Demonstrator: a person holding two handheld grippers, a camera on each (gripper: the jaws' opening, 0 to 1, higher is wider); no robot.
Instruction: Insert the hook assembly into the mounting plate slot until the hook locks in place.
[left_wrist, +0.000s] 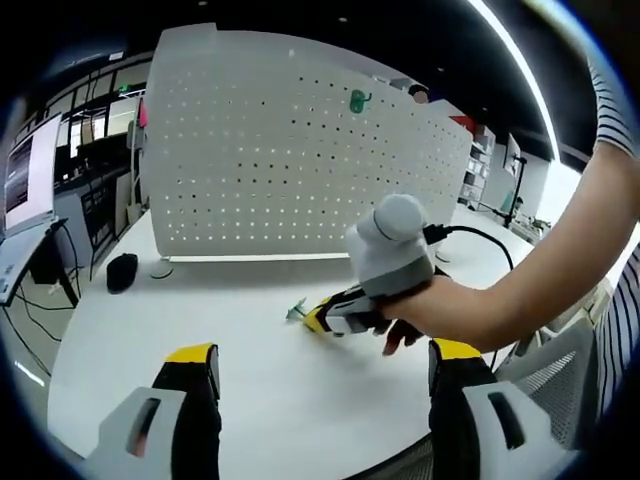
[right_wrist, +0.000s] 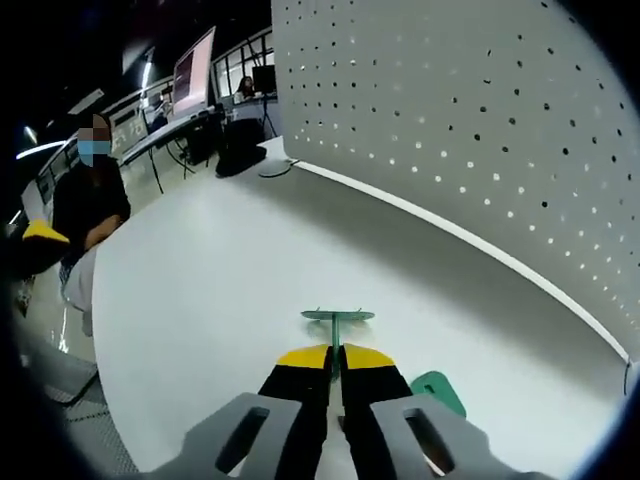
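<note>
Right fingers (right_wrist: 336, 357) pinching green hook (right_wrist: 338, 317), crossbar outward.

My right claw (right_wrist: 336, 352) hides most of the green hook (right_wrist: 338, 317); second green piece (right_wrist: 438, 390) half covered; pegboard's (left_wrist: 300, 150) hung item (left_wrist: 359, 99) too small to tell.

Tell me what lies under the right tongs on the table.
Under the right tongs, shut on a green hook, a second green piece lies on the white table. The tongs cover its other end.
</note>
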